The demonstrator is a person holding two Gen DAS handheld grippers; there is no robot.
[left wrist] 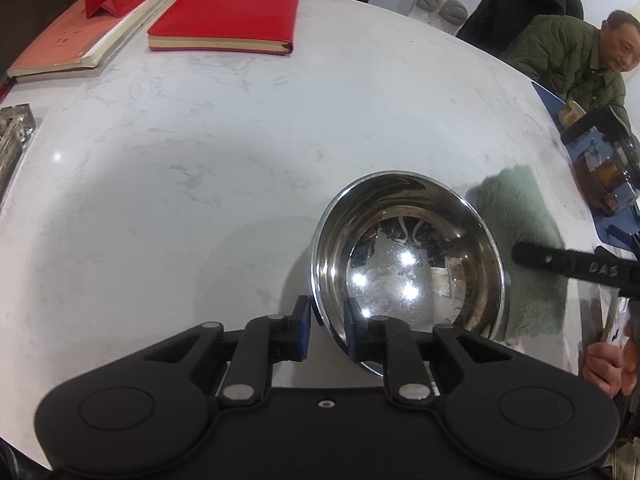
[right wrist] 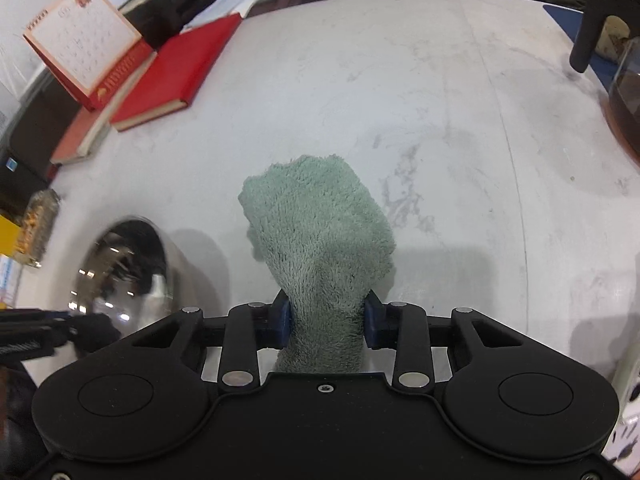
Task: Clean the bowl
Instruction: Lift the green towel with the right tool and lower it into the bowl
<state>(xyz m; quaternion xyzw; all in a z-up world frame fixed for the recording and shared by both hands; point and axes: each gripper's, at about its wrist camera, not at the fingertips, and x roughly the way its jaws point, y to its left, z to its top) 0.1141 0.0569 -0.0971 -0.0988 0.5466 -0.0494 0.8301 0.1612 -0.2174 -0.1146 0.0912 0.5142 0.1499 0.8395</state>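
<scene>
A shiny steel bowl [left wrist: 406,258] is tilted on the white marble table [left wrist: 200,152]. My left gripper [left wrist: 327,330] is shut on its near rim, one finger inside and one outside. My right gripper [right wrist: 326,326] is shut on a green fluffy cloth [right wrist: 320,232], which sticks up between the fingers above the table. In the left wrist view the cloth [left wrist: 524,248] lies to the right of the bowl with the right gripper's finger [left wrist: 568,262] over it. In the right wrist view the bowl [right wrist: 128,268] is at the left, blurred.
Red notebooks [left wrist: 228,12] and a desk calendar [right wrist: 84,40] lie at the far left of the table. A glass teapot [left wrist: 612,172] with dark liquid stands on a blue mat at the right. A man in a green jacket [left wrist: 580,56] sits at the far right.
</scene>
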